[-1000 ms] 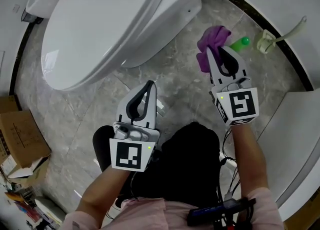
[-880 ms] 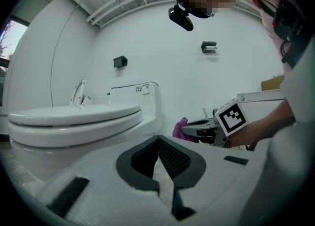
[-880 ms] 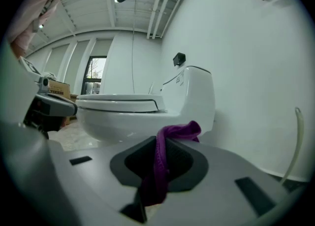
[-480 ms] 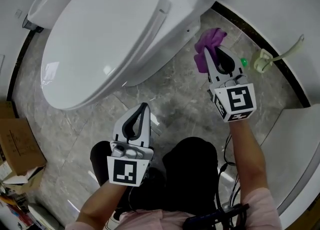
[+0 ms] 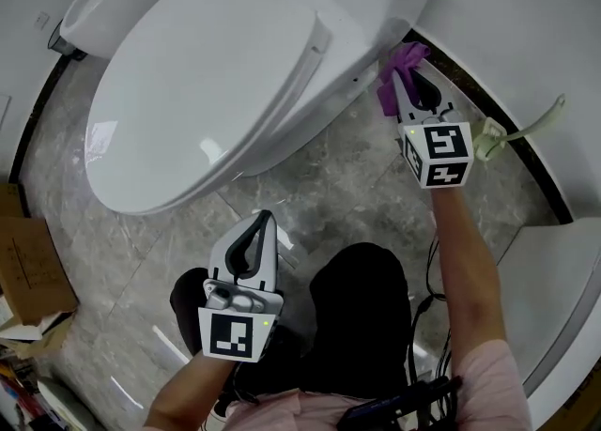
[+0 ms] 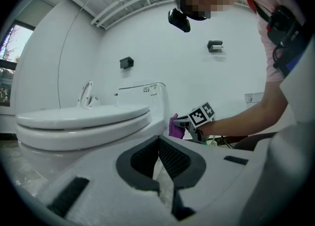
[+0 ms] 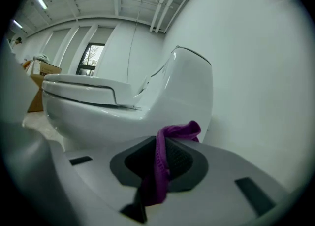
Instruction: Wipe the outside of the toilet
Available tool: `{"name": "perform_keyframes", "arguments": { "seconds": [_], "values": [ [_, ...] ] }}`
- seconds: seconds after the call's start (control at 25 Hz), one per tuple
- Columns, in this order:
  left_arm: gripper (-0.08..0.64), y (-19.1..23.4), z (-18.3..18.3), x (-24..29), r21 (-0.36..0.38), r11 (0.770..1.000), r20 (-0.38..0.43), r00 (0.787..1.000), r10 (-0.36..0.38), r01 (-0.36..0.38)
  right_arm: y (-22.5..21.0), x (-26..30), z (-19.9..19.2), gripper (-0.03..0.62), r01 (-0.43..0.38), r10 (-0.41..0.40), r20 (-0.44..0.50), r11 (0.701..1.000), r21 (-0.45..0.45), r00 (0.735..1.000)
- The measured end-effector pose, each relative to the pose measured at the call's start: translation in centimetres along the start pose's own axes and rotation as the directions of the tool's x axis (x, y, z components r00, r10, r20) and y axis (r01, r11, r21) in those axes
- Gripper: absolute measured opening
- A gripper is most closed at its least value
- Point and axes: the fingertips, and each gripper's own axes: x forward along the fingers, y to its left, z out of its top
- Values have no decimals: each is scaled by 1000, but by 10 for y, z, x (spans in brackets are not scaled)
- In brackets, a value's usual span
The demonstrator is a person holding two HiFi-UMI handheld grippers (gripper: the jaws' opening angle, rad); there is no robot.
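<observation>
A white toilet with its lid down fills the upper head view. My right gripper is shut on a purple cloth, held at the toilet's right side near the base of the tank; whether the cloth touches the porcelain I cannot tell. In the right gripper view the purple cloth hangs pinched between the jaws, with the toilet close ahead. My left gripper hovers low over the floor in front of the bowl, shut with nothing in it. The left gripper view shows the toilet and the right gripper beyond.
A pale toilet brush holder stands on the marble floor by the right wall. A white fixture curves along the right edge. Cardboard boxes sit at the far left. The person's dark-clad legs are below.
My right gripper has carried the purple cloth up and away from me to the toilet's right side. The left gripper has drifted lower in the view.
</observation>
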Motion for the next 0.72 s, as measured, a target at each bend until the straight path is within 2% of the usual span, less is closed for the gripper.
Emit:
{"name": "perform_keyframes", "arguments": {
  "seconds": [0.32,0.72],
  "values": [
    [8,18,0,-7,5,998,-13,998,65,-65,-24,36,2,60,35,-35,-13,999,-23,999],
    [8,30,0,-10,15,995,-6,995,98,-98,-2,40,7,55,-51,51,34,999,6,998]
  ]
}}
